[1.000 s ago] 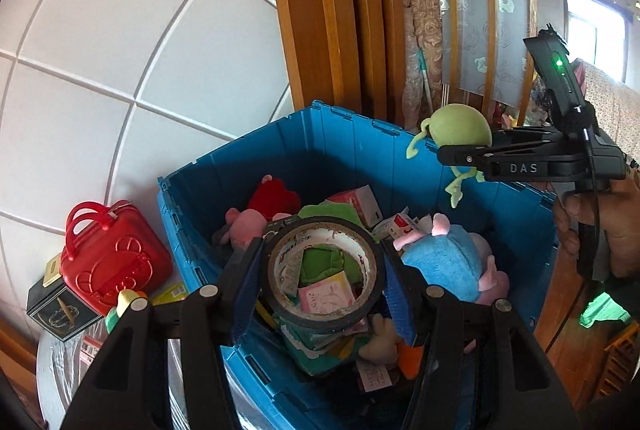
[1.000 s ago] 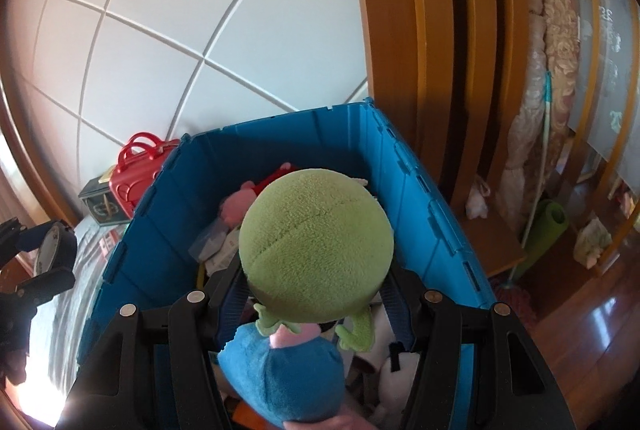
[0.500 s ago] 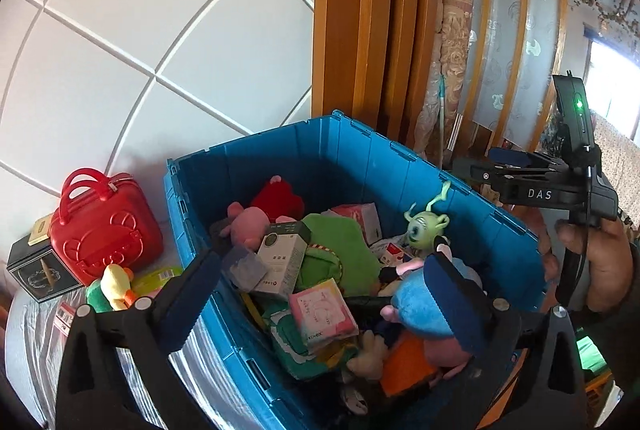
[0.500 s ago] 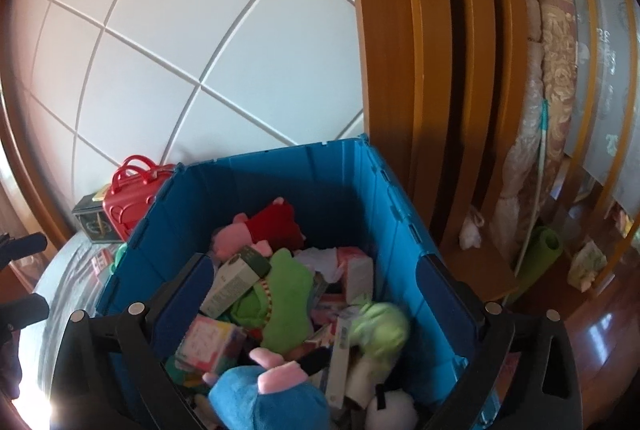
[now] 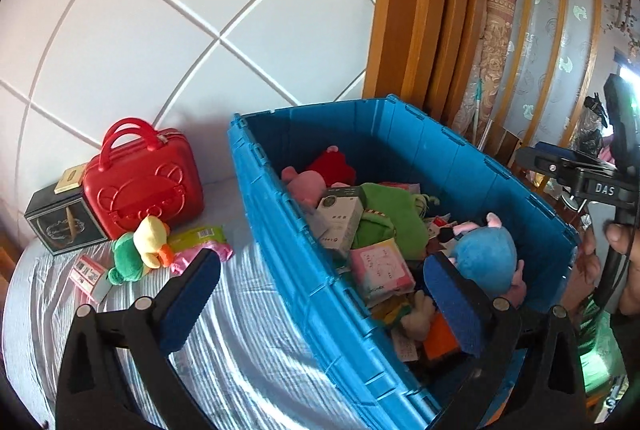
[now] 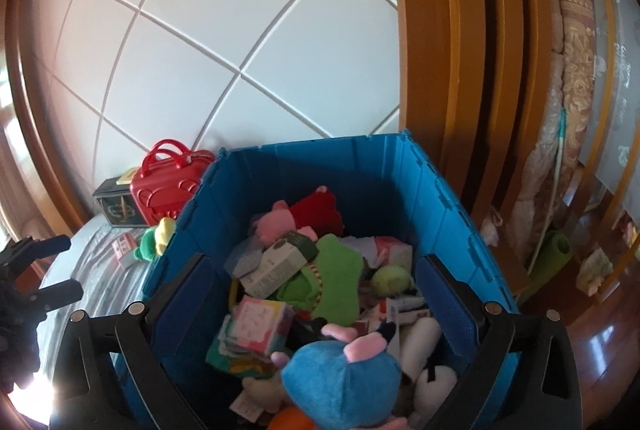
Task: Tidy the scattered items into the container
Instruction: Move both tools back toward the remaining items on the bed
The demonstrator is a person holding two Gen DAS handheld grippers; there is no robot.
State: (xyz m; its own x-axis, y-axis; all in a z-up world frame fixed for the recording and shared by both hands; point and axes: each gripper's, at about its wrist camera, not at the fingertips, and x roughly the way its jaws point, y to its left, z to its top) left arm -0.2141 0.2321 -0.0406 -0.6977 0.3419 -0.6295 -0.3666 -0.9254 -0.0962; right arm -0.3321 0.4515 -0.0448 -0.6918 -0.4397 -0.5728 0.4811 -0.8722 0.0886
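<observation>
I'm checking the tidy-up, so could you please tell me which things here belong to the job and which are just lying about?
Job:
- blue crate, already holding toys and boxes
- duck plush, outside on the striped cloth
- green packet beside it
- red case
- black box

Lying about:
- rolled rug
- green mat

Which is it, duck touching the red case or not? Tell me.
Apart. The left wrist view shows striped cloth between the duck and the red case.

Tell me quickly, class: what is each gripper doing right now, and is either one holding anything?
Left gripper: jaws wide open after just opening, holding nothing.
Right gripper: jaws wide open after just opening, holding nothing, above the blue crate.
</observation>
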